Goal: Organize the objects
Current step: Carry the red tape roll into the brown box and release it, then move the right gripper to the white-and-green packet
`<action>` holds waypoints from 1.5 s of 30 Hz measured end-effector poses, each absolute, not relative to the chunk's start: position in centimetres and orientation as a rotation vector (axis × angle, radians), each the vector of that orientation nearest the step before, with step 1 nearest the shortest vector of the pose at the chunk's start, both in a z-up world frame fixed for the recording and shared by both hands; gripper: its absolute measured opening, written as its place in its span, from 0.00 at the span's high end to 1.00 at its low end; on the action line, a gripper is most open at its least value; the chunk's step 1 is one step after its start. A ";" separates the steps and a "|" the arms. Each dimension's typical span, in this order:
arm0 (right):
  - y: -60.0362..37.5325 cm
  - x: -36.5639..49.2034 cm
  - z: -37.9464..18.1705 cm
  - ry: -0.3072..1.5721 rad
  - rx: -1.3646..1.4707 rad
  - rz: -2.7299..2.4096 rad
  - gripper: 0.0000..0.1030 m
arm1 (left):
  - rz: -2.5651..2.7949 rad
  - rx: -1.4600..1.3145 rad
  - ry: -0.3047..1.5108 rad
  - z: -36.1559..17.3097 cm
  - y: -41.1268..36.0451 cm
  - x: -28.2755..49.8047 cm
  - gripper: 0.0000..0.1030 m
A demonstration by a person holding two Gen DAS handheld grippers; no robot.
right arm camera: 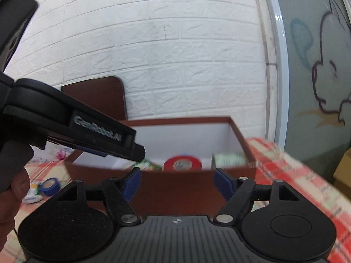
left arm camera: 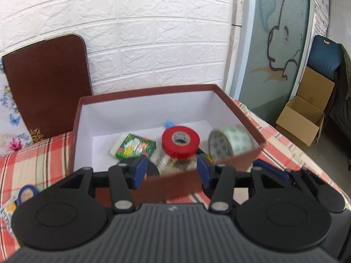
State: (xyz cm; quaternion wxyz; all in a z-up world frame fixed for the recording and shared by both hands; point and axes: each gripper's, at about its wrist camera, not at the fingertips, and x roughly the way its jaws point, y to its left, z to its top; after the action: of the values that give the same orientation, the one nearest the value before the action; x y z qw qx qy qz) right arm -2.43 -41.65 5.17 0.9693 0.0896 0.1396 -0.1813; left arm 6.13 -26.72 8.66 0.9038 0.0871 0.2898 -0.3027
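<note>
A brown box with a white inside stands on the checked cloth. In it lie a red tape roll, a clear tape roll, a green packet and a blue-capped item. My left gripper is open and empty, its fingers over the box's near wall. My right gripper is open and empty just before the box. The red roll shows there too. A blue tape roll lies on the cloth at left, also in the left wrist view.
A brown board leans on the white brick wall behind the box. A cardboard carton stands on the floor at right. The left gripper's body crosses the right wrist view. A small packet lies by the blue roll.
</note>
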 end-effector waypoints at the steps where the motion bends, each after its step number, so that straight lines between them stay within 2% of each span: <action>1: -41.2 -3.1 4.8 0.305 0.204 -0.359 0.28 | -0.617 0.189 0.602 8.4 -26.2 5.2 0.48; 5: -39.8 -4.9 2.0 0.450 0.331 -0.309 0.28 | -0.560 0.238 0.669 5.6 -23.8 2.8 0.47; 9: -37.2 -6.1 -0.8 0.596 0.325 -0.295 0.27 | -0.463 0.281 0.763 1.5 -21.1 1.7 0.47; 13: -35.0 -7.3 -1.1 0.592 0.242 -0.295 0.23 | -0.404 0.267 0.843 -1.5 -18.3 0.8 0.47; 16: -34.3 -7.6 -0.9 0.594 0.240 -0.302 0.23 | -0.390 0.256 0.808 -2.0 -17.1 -0.6 0.42; 35: -27.2 -7.1 -1.1 0.635 0.095 -0.183 0.17 | -0.376 0.203 0.762 -2.7 -12.6 -2.7 0.33; 45: -24.9 -6.2 -1.1 0.650 0.056 -0.128 0.17 | -0.376 0.189 0.754 -2.7 -10.4 -2.6 0.33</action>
State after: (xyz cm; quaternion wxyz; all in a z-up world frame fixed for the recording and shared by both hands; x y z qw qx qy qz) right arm -6.21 -24.89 -1.14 0.9452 0.0273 0.3191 -0.0631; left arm -2.55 -10.42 -2.70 0.9082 0.0915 0.3654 -0.1824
